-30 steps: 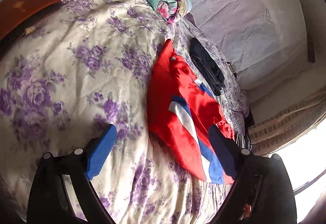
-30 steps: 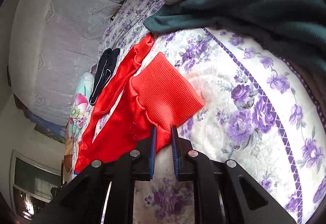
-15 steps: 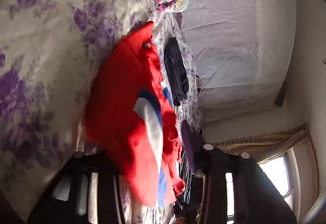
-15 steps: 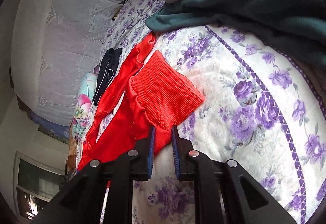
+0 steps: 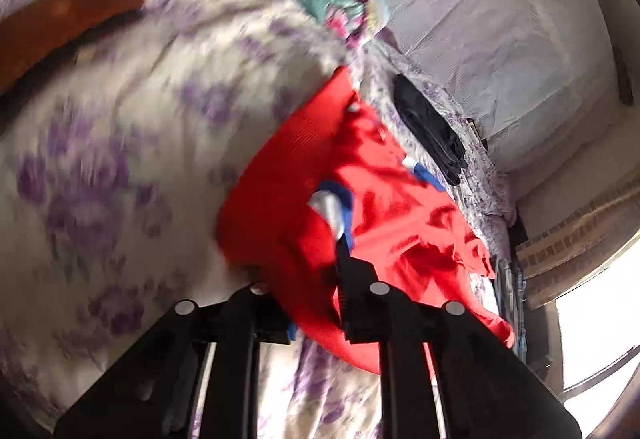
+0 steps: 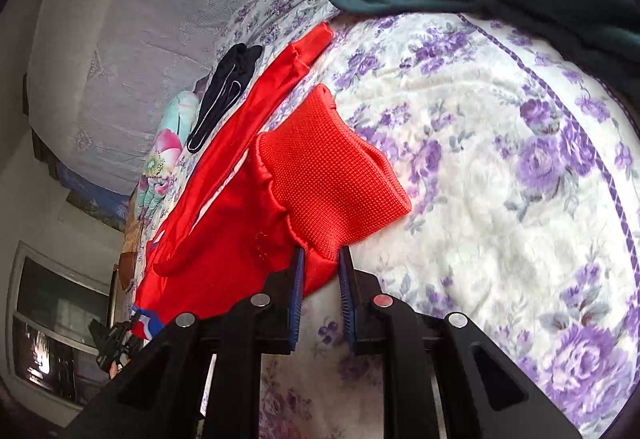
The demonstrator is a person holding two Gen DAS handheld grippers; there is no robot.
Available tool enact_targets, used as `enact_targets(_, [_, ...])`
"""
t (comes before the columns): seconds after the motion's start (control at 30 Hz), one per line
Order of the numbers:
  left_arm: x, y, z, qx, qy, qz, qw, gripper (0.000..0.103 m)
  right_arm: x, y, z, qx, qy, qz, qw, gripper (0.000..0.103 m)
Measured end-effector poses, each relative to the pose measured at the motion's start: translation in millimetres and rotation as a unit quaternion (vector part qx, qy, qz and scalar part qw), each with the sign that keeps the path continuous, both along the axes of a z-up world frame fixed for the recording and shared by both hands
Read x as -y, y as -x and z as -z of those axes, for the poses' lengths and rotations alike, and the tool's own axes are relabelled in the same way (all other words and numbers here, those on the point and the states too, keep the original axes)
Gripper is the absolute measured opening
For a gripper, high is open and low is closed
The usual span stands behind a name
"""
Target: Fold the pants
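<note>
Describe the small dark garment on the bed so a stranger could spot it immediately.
Start from the floral bedspread with purple roses. Along its far edge, toward the pale curtain, the red pants stretch out; the dark garment lies just beyond them. It is navy-black, narrow and folded, with thin white piping.

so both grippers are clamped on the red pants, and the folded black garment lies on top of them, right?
Not quite. The left gripper and right gripper are both shut on the red pants, but the folded black garment lies beside them on the purple-flowered bedspread, not on top. The right wrist view shows this.
</note>
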State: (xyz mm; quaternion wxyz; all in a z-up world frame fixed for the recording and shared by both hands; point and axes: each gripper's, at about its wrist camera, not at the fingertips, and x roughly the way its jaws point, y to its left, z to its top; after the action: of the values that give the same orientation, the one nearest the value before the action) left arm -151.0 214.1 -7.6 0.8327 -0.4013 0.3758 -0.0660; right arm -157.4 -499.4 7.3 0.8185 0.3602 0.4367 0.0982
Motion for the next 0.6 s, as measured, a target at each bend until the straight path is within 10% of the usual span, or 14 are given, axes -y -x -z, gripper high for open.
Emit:
enact_targets(0.07, [-4,8,2,0.026,0.016,0.005,0.9995,0.022,4,7,-3,-0.002,-0.011,0.007,1.000,0.017])
enact_targets(0.2, [-2,2,-7,0.052,0.034,0.008,0.9980,0.068,1,18,-21,0.018,-0.002,0.010,1.000,0.017])
enact_targets(0.43, [30,-6,-16,0.048,-0.055,0.022,0.9971,0.076,25,38,-37,-0.011,0.100,0.075,0.992,0.030])
enact_targets(0.6, [26,-2,-15,0.047,-0.045,0.026,0.9975,0.081,45,40,-10,-0.010,-0.012,0.082,0.996,0.043])
